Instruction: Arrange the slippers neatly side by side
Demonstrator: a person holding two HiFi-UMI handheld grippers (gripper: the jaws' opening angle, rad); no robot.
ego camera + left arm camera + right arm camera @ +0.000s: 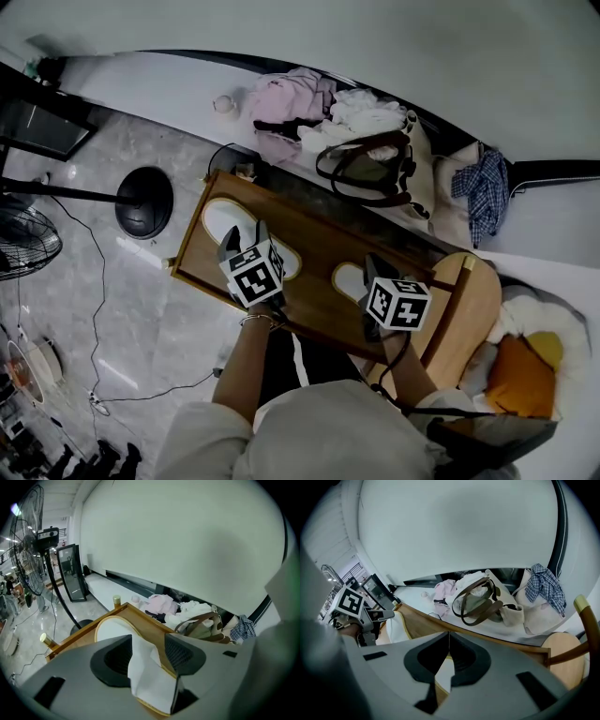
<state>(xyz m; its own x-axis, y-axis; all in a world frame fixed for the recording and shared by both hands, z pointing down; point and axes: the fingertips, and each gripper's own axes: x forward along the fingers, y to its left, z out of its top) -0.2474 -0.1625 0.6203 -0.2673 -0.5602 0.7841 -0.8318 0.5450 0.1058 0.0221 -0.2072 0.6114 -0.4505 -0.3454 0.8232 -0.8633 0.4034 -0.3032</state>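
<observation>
Two white slippers with yellow trim lie on a low wooden table [319, 242]. In the head view the left slipper [223, 220] is near the table's far left corner and the right slipper [349, 278] near its middle. My left gripper [246, 240] is over the left slipper's near end, and its jaws [147, 645] are shut on that slipper's white upper band [146, 672]. My right gripper [376, 274] hovers over the right slipper. Its tips [449, 637] meet, with nothing visibly caught between them, and the slipper [443, 671] shows below the gap.
Behind the table a white ledge holds a brown-handled bag [370, 169], pink and white clothes [286, 103] and a plaid cloth [483, 183]. A round wooden chair [469, 300] stands at the table's right. A fan base [143, 200] and cables lie on the floor to the left.
</observation>
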